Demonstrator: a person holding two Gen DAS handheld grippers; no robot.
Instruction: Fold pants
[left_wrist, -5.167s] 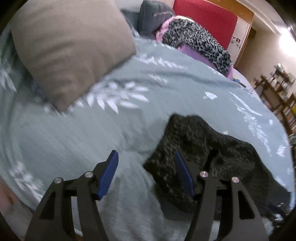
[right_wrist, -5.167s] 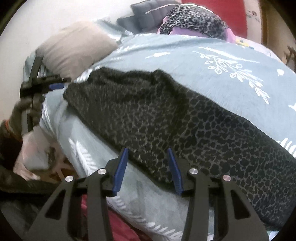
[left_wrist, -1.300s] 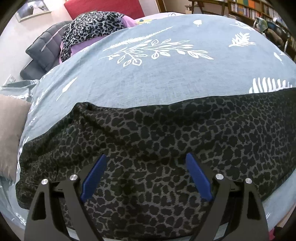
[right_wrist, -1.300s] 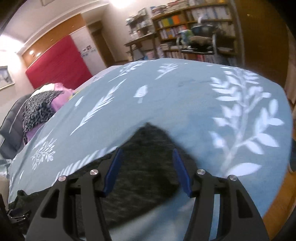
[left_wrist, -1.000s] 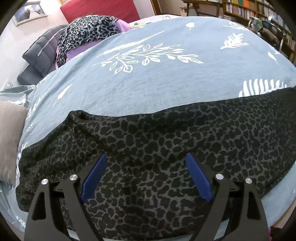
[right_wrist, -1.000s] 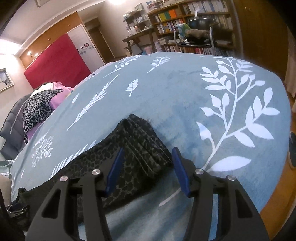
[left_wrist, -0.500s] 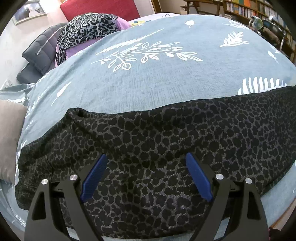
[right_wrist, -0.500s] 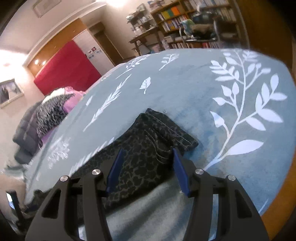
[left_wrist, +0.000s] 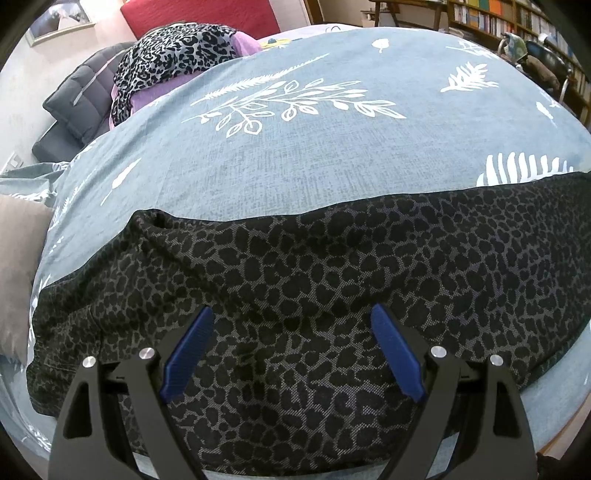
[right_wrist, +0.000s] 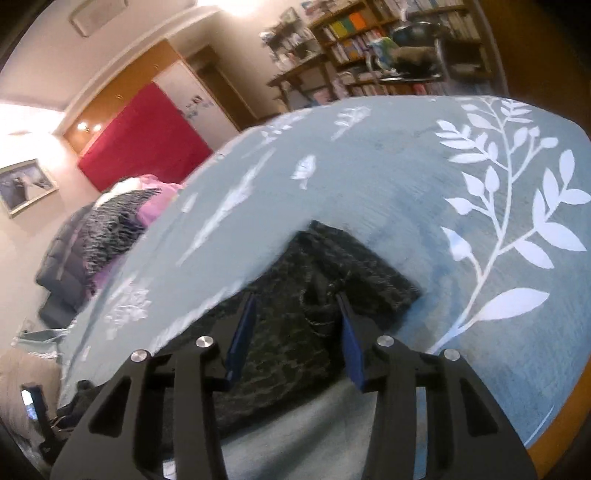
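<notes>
Left wrist view: pants (left_wrist: 332, 288) lay flat across the bedspread (left_wrist: 332, 155), left gripper (left_wrist: 291, 350) spread wide above them. Right gripper (right_wrist: 297, 326) was closing over the pants' end, pads not yet pressing.

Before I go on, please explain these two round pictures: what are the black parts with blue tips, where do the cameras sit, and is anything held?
There is no robot. A person holds a hand tool in each hand, and each tool has two black fingers with blue pads and a wide-angle camera looking forward along them.

The left wrist picture shows the left tool, open wide above the dark leopard-print fabric pants, gripping nothing. The pants lie spread across a grey-blue bedcover with white leaf print.

The right wrist picture shows the right tool at one end of the same pants. Its jaws are closing with the cloth between them; the picture is blurred, so I cannot tell whether the pads press on it yet.

Further back lie a lighter leopard-print cloth on a purple one and a beige pillow.
</notes>
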